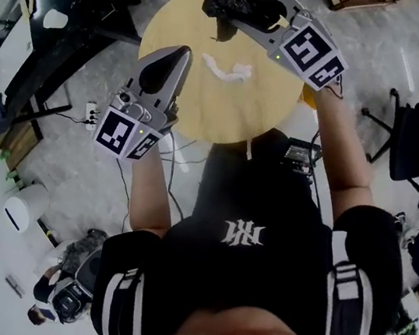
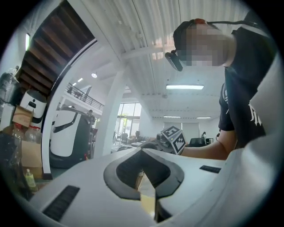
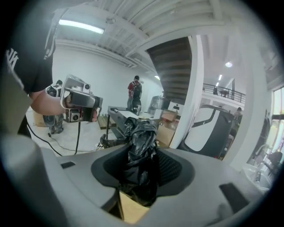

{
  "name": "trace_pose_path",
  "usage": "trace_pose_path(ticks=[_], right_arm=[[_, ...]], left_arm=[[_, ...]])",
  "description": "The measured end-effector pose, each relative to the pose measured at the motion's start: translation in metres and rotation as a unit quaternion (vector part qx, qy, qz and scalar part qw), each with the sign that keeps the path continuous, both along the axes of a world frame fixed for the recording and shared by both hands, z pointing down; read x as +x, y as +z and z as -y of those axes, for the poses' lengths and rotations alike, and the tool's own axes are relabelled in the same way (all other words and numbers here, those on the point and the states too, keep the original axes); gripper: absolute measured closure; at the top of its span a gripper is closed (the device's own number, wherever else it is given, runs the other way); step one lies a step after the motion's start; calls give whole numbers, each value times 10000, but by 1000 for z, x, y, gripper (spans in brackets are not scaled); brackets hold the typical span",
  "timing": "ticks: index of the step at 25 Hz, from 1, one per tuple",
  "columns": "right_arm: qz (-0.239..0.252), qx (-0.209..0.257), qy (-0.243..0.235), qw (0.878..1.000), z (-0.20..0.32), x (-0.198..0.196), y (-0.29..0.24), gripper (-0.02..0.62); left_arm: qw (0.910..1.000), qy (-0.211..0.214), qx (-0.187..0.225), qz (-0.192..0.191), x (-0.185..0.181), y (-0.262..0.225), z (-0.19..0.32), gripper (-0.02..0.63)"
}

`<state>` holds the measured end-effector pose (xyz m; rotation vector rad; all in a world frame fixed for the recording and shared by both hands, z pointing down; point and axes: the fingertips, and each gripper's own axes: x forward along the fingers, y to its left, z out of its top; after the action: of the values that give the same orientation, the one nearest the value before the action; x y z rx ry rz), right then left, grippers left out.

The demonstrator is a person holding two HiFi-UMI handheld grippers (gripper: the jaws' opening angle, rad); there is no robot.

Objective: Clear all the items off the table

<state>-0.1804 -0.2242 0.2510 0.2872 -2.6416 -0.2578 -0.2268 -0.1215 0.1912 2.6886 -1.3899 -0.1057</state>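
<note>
Right gripper point(image 1: 249, 10) pinches black bag point(image 1: 220, 3) over far edge of table point(image 1: 241, 116); left gripper point(image 1: 182, 53) closed, empty, over left rim

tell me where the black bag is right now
The black bag is clamped in the right tool, at the top of the head view over the far edge of the round table, beyond the white scrap lying on it.

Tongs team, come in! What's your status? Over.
Right tongs clamped on black bag. Left tongs shut, empty. White crumpled scrap on round table, not yet cleared. Nothing blocking it.
</note>
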Motion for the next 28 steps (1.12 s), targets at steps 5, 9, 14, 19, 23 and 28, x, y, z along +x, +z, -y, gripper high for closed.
trace_pose_path(ticks=[5, 9, 14, 19, 23, 28], right_arm=[[512, 306, 106, 9982, -20, 46, -70, 416], [807, 371, 114, 9960, -43, 94, -97, 416], [1043, 333, -112, 9939, -81, 142, -108, 419], [1258, 337, -394, 9907, -120, 198, -108, 419], [1526, 33, -579, 9866, -138, 229, -110, 419], [1729, -388, -638, 9821, -163, 241, -99, 419]], left_arm=[[9992, 39, 336, 194, 33, -49, -18, 594], [9980, -63, 491, 387, 70, -70, -31, 594], [9970, -326, 528, 458, 110, -84, -52, 594], [9950, -529, 623, 573, 171, -91, -85, 594], [9939, -654, 541, 707, 208, -97, -106, 594], [9938, -727, 310, 777, 225, -83, -137, 594]])
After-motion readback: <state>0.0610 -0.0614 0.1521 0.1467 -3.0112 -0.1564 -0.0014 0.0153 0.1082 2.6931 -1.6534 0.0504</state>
